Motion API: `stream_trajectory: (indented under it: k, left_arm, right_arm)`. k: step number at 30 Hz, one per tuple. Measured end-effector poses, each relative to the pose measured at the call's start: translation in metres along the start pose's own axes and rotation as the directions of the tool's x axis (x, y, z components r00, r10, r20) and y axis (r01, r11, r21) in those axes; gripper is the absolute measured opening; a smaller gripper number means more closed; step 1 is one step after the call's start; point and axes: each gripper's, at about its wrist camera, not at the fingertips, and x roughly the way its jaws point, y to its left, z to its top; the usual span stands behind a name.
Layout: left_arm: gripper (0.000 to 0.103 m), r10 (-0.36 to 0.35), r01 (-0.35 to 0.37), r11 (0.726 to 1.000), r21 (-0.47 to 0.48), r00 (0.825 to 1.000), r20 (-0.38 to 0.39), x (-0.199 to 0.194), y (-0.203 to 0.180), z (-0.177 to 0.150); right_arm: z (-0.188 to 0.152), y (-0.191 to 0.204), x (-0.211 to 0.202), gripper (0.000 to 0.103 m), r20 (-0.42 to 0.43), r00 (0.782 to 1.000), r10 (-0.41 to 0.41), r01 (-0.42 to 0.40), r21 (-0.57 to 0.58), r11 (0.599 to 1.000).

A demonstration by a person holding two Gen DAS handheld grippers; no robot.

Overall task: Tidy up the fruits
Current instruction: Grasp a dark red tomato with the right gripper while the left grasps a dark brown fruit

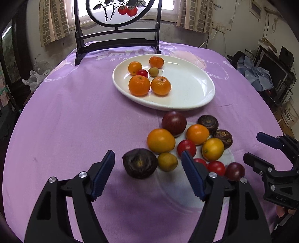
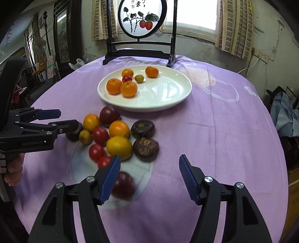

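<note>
The left gripper (image 1: 147,168) is spread wide, empty, with a dark brown, flattened water chestnut (image 1: 139,163) lying on the purple tablecloth (image 1: 74,115) between its blue ribbed pads, touching neither. The right gripper (image 2: 149,173) is likewise released; a dark red plum (image 2: 124,185) lies just beside its left pad. The white oval plate (image 1: 186,89) of oranges sits farther back.

A lilac cloth (image 2: 214,130) with pale printed lettering covers the round surface. At its far edge stands a dark wooden stand (image 2: 140,50) holding a round painted screen (image 2: 142,17) with red persimmons on a branch. Behind it a bright window (image 2: 196,15) lets in daylight between brick-patterned curtains (image 2: 235,28). The plaster wall (image 2: 201,48) below is stained and worn. A dark cabinet (image 2: 61,37) stands at the left, and cluttered shelving (image 1: 276,74) with blue cloth at the right.
</note>
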Motion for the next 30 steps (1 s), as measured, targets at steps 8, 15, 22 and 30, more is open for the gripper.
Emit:
stream_trajectory:
  k: [8,15,22,30]
  left_arm:
    - [0.072,-0.010,0.009,1.000,-0.006,0.999,-0.042,0.001,0.003,-0.034]
    - [0.072,-0.012,0.011,1.000,-0.016,0.998,-0.066,0.006,0.007,-0.042]
    - [0.072,-0.014,0.013,1.000,-0.016,0.996,-0.083,0.014,0.009,-0.040]
    - [0.072,0.001,-0.003,1.000,-0.019,0.996,-0.092,0.022,0.014,-0.035]
  right_arm:
    - [-0.031,0.015,0.001,0.066,-0.054,0.998,0.027,-0.027,-0.007,1.000]
    - [-0.035,0.025,0.012,0.066,-0.087,0.996,0.033,-0.035,-0.025,0.999]
    - [-0.033,0.034,0.025,0.066,-0.119,0.992,0.036,-0.041,-0.040,0.998]
    - [-0.029,0.037,0.028,0.040,-0.116,0.992,0.051,-0.055,-0.033,0.998]
